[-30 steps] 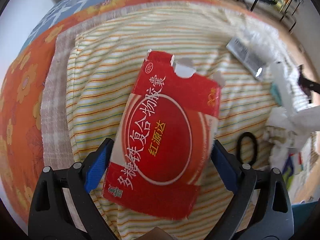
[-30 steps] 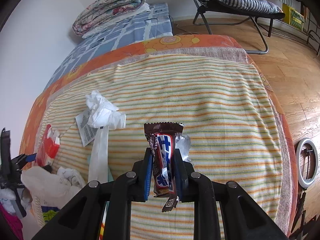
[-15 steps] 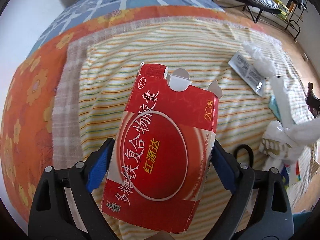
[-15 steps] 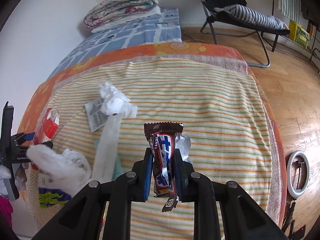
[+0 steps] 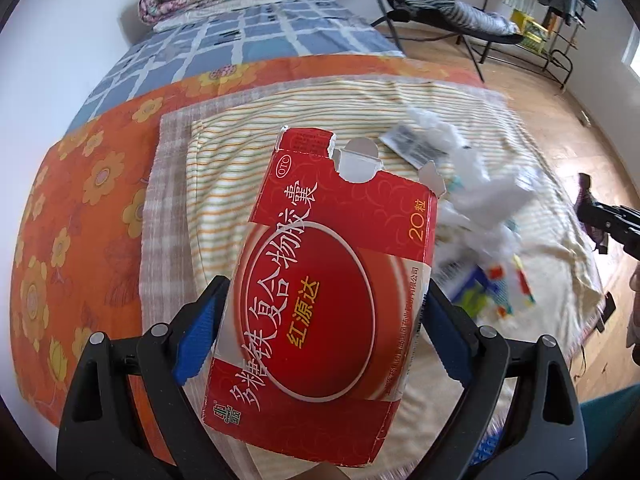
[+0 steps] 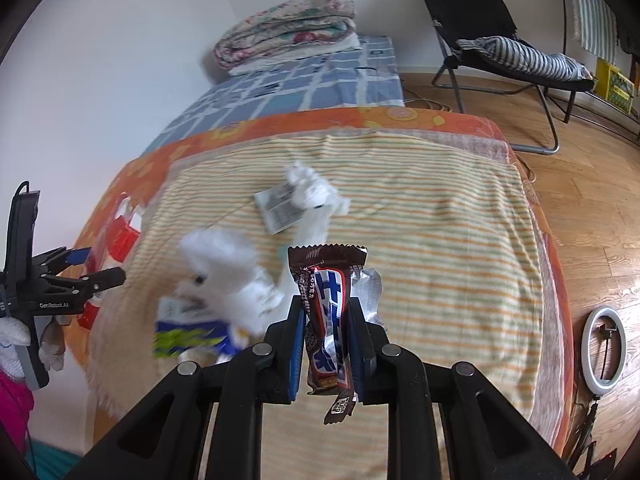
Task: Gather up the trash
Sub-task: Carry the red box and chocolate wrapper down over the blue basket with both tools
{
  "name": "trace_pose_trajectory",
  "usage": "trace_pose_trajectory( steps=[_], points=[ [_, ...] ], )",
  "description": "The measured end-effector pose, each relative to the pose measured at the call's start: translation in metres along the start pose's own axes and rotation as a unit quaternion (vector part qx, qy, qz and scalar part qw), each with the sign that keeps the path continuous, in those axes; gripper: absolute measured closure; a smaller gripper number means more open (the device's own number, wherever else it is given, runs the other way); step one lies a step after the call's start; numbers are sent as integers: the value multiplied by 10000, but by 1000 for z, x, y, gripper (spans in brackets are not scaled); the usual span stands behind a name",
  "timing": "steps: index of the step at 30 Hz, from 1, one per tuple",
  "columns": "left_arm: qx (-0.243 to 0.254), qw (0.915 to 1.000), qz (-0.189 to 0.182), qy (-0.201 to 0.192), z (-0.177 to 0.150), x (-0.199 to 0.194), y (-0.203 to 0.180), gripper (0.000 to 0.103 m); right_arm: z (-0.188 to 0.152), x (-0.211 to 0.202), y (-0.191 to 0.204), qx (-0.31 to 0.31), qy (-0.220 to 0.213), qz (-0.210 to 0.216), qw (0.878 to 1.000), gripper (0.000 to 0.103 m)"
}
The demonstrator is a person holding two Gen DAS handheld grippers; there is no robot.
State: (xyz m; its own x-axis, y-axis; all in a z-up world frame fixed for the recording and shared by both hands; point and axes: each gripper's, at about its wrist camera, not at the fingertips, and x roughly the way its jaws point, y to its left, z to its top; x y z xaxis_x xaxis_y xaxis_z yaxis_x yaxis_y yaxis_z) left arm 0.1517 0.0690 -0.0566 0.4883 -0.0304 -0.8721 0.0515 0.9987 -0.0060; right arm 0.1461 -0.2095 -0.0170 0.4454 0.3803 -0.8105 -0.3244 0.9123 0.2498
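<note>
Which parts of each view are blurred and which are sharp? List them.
Left wrist: red box in the left gripper sharp; white bag beside it smeared.
Right wrist: candy wrapper in the right gripper sharp; the bag blurred; chair clear.

Red torn-open box (image 5: pixel 332 300) upright; brown candy wrapper (image 6: pixel 328 312) upright; both off bed.

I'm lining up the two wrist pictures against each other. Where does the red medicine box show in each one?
Left wrist view: the red medicine box fills the centre foreground, clamped in the left claw.
Right wrist view: the same box is small at the far left edge, blurred, above the striped blanket's left side.
Shared landmark: the crumpled white tissue lying on that blanket.
</note>
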Motion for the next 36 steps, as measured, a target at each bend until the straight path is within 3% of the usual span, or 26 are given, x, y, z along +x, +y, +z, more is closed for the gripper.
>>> trace_pose_trajectory(
  steps=[17, 36],
  points=[
    [384, 9985, -342, -183, -93, -90, -70, 9, -85, -77, 41, -223, -64, 404, 9989, 83],
    [763, 9921, -878, 474, -191, -69, -131, 9, -183, -72, 55, -221, 512, 624, 9965, 81]
  ],
)
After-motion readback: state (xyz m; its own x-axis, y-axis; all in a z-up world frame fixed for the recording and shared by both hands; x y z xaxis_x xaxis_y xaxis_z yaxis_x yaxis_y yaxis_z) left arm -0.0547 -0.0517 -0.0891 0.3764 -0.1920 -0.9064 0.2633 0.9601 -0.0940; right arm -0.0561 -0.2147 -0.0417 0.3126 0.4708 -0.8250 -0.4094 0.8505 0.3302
